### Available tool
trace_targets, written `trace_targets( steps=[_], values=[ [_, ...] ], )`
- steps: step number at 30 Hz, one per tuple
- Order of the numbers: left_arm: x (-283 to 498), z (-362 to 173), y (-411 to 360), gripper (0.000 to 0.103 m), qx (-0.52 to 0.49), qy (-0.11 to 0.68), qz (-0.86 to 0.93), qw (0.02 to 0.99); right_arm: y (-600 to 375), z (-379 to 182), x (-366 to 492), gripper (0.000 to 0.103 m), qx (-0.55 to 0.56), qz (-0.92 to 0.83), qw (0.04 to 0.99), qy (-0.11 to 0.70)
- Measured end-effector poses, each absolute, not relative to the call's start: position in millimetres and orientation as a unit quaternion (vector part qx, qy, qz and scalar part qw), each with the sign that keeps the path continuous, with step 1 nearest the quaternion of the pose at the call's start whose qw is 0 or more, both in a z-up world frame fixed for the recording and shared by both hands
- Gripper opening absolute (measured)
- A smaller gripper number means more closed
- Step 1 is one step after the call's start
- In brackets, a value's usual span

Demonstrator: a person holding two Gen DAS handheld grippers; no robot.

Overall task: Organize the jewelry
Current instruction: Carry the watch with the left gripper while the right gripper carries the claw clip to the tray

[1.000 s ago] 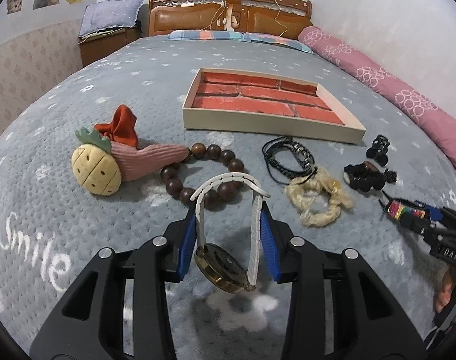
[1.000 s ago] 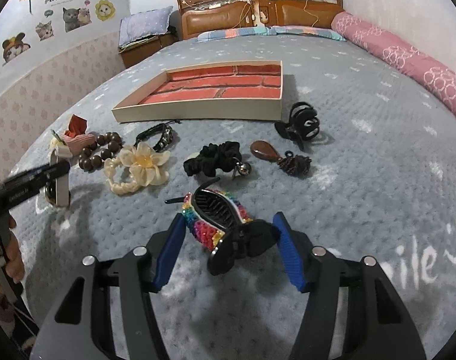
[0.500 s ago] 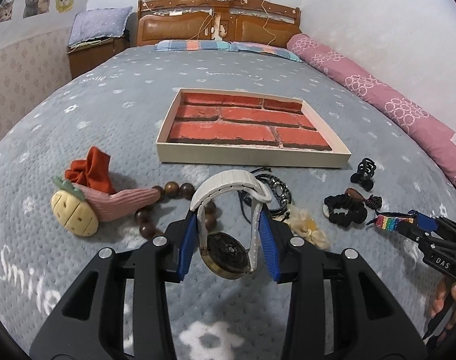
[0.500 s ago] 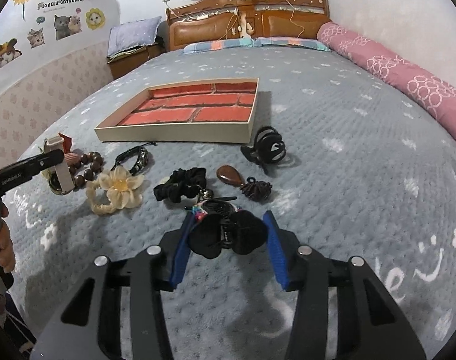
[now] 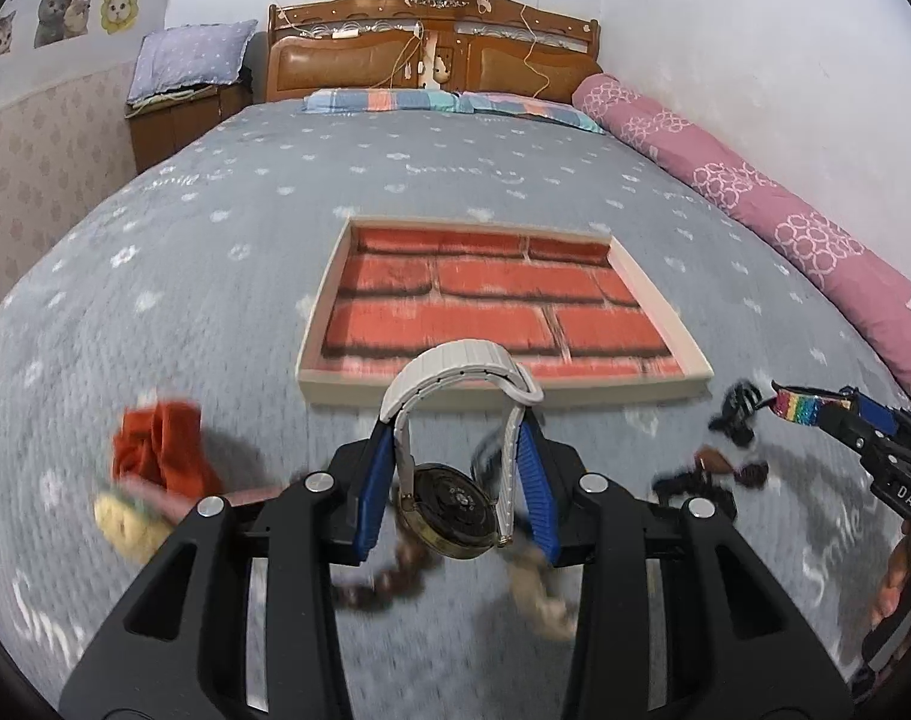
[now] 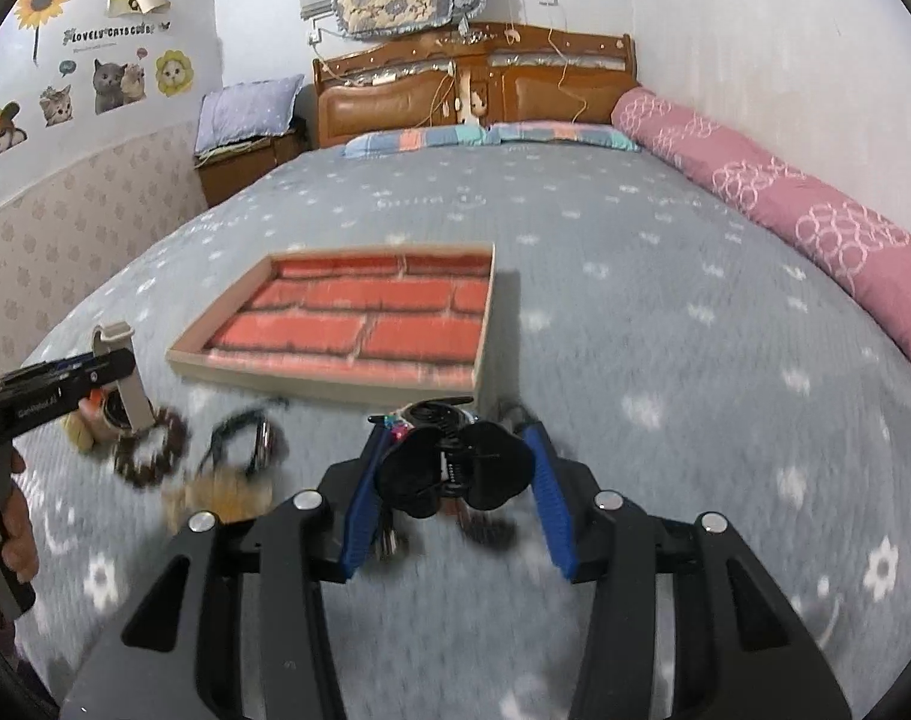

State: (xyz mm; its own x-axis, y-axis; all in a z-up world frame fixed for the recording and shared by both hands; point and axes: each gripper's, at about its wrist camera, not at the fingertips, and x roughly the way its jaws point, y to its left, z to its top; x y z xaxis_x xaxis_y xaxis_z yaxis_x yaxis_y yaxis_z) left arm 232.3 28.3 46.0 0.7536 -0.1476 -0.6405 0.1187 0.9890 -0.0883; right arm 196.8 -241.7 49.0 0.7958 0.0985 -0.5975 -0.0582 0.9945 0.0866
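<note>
My left gripper (image 5: 455,450) is shut on a white-strapped watch (image 5: 461,360). Its strap arches above the blue pads and its round case (image 5: 449,510) hangs between them, above the grey bedspread. My right gripper (image 6: 455,438) is shut on a rainbow hair claw (image 6: 449,468), pressing its black handles. In front of both lies the shallow brick-patterned tray (image 5: 503,387), also seen in the right wrist view as the tray (image 6: 329,375). The right gripper with the rainbow hair claw (image 5: 806,405) shows at the right edge of the left wrist view. The watch (image 6: 134,396) shows at the left of the right wrist view.
Loose on the bedspread near the tray's front lie a brown bead bracelet (image 6: 152,450), a black bracelet (image 6: 245,438), a cream flower scrunchie (image 6: 215,495), a pineapple plush with an orange bow (image 5: 155,462) and a black claw clip (image 5: 734,408). A pink bolster (image 5: 755,192) lines the right side.
Both grippers have risen and come nearer the tray. The right jaws closed on the rainbow hair claw and lifted it off the bed. The left keeps the watch.
</note>
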Motion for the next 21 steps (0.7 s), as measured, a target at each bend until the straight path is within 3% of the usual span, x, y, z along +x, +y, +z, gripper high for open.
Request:
trace_targets(
  steps=[9,21],
  values=[
    [329.3,60.0,21.1,0.038,0.001,0.336,-0.050,0.941,-211.4,59.0,306.4,0.046,0.030,0.008,0.954,0.297],
    [468.0,18.1,15.2,0.038,0.025,0.397,-0.018,0.917,-183.8,21.6,457.3,0.046,0.028,-0.032,0.937,0.347]
  ],
)
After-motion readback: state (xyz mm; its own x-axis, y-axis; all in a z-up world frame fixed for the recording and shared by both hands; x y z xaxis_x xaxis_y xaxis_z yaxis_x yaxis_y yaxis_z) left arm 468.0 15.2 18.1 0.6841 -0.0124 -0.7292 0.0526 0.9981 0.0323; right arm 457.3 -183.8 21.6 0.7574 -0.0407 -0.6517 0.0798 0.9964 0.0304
